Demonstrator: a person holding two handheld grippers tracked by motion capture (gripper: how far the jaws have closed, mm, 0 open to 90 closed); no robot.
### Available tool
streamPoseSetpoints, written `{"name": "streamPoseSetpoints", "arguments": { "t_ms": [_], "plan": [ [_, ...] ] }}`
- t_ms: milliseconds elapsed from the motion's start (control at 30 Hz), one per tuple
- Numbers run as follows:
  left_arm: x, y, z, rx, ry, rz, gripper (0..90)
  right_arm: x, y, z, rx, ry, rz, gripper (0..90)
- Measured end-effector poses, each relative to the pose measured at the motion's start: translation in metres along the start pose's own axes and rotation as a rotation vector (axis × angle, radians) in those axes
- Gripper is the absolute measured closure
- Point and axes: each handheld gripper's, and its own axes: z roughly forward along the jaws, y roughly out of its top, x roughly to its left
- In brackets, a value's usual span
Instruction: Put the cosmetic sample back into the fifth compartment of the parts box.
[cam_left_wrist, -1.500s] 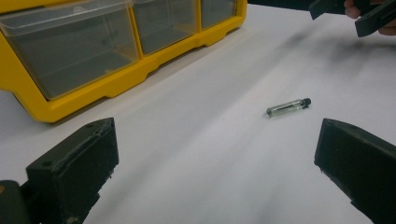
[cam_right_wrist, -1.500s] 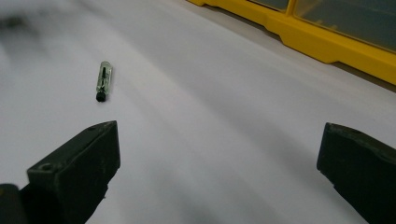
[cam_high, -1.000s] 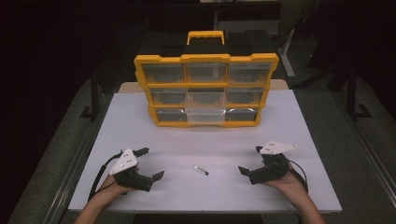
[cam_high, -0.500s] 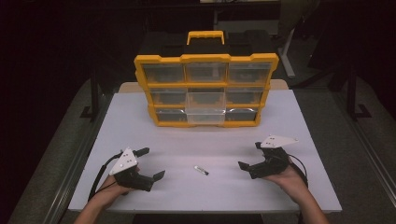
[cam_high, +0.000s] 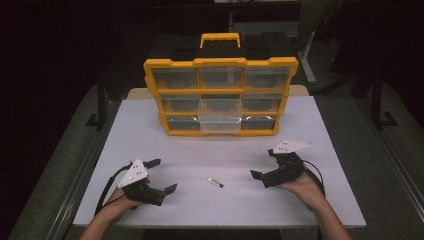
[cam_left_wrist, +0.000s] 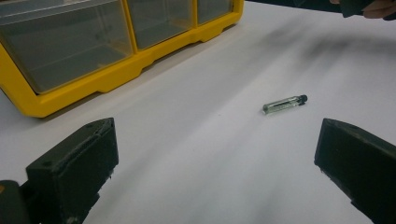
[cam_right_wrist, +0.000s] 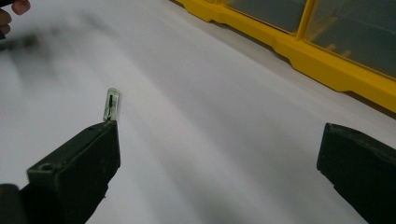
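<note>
Both claws are spread wide and holding nothing. The left claw (cam_high: 162, 176) sits low near the front left of the white tabletop (cam_high: 325, 130), the right claw (cam_high: 265, 164) near the front right, and neither one touches anything but air.

Between them lies one small clear vial (cam_high: 215, 182) with a dark cap, flat on its side on the tabletop, well apart from both. In the high view its long axis runs on a slight diagonal, dark cap end toward the right claw and a bit nearer the person. In the left gripper view the vial (cam_left_wrist: 285, 104) sits ahead between the jaws, closer to the right-hand one.

One yellow organizer (cam_high: 220, 62) with nine clear drawers stands upright at the back.
</note>
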Motion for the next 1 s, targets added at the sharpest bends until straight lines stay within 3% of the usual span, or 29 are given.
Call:
{"name": "streamPoseSetpoints", "arguments": {
  "t_ms": [1000],
  "plan": [
    [0.0, 0.0, 0.001, 0.007, -0.005, 0.008, 0.0, 0.009, 0.031, 0.03, 0.038, 0.053, -0.039, 0.0]
  ]
}}
